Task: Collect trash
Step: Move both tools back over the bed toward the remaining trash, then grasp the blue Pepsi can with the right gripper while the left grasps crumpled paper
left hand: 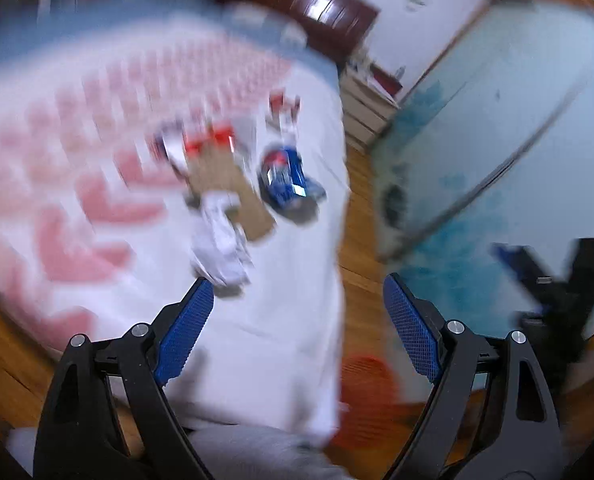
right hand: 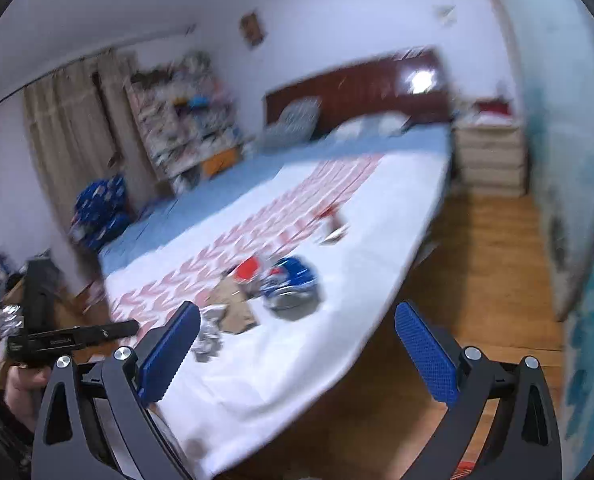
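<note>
- Crumpled white paper (left hand: pixel 220 240) lies nearest my left gripper (left hand: pixel 297 300), on the white sheet of the bed (left hand: pixel 289 340) close to its foot edge; I judge it light and soft, so a pinch across its bulk should hold it.
- Beside it sits a flat brown cardboard piece (left hand: pixel 225 184), stiff and thin, which I expect must be taken by an edge that overhangs the wad.
- A crushed blue can (left hand: pixel 287 178) lies just beyond; thin metal, light, likely slippery, best gripped across its flattened middle.
- Red-and-white wrappers (left hand: pixel 209 142) lie further up the bed; motion blur hides what they are.
- Both grippers are spread wide and hold nothing; the right gripper (right hand: pixel 297 344) hovers short of the pile.
- Only the left wrist view shows something orange-red (left hand: pixel 367 392) on the floor by the bed, too blurred to name.
- Only the right wrist view shows the headboard, shelves and curtains, and the left rig's black body at its left.
</note>
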A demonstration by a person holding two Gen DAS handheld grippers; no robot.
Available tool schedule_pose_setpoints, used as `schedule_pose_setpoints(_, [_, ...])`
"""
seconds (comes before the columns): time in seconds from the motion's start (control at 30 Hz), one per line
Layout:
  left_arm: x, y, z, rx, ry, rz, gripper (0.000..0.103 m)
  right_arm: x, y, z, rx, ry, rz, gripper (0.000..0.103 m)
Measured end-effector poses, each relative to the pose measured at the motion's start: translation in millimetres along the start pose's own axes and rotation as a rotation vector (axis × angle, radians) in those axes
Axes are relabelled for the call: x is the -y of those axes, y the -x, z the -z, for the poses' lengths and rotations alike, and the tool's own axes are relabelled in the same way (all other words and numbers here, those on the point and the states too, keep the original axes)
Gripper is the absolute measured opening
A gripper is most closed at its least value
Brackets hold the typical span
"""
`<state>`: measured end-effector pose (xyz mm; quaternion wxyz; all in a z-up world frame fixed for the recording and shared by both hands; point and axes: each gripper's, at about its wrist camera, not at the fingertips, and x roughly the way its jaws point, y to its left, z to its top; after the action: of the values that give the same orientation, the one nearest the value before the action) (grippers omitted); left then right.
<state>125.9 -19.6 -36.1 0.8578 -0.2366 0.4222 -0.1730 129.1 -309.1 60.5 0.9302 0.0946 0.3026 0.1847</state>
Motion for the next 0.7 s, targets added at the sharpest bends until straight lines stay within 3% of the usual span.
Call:
schedule_pose_setpoints(0.03, [-10, -6, -8, -0.023, 0.034, 0.013, 0.086, -3, -30, -14, -0.039, 0.027, 0.0, 0.096])
schedule_pose_setpoints(0.1, [-16, -14, -20, -0.02, 0.023, -0.049, 0.086, -13, -79, -31, -0.119, 0.057, -0.01, 0.096])
schedule_pose_setpoints(0.17, [-21, -26, -31, -0.021, 0.038, -0.03, 0.086, -21, -130, -42, -0.186, 0.094, -0.014, 0.096])
schedule_pose_setpoints(0.37, [-30, -51, -39, -0.082, 0.025, -0.097, 0.086, -34, -266, -39, -0.404, 0.143, 0.009, 0.096])
schedule_pose_setpoints(0.5, [-36, -57, -45, -0.115, 0.058, -0.149, 0.086, -41, -313, -24, -0.493, 0.202, 0.112, 0.096])
schedule_pose_setpoints(0.57, [-35, -71, -48, -0.143, 0.062, -0.181, 0.086, -34, -330, -14, -0.55, 0.156, 0.104, 0.097])
schedule_pose_setpoints(0.63, [-34, -87, -49, -0.194, 0.053, -0.243, 0.086, -25, -334, -11, -0.534, 0.101, 0.075, 0.097])
schedule_pose_setpoints(0.7, [-38, -91, -50, -0.205, 0.066, -0.266, 0.086, -18, -328, -11, -0.49, 0.067, 0.059, 0.079])
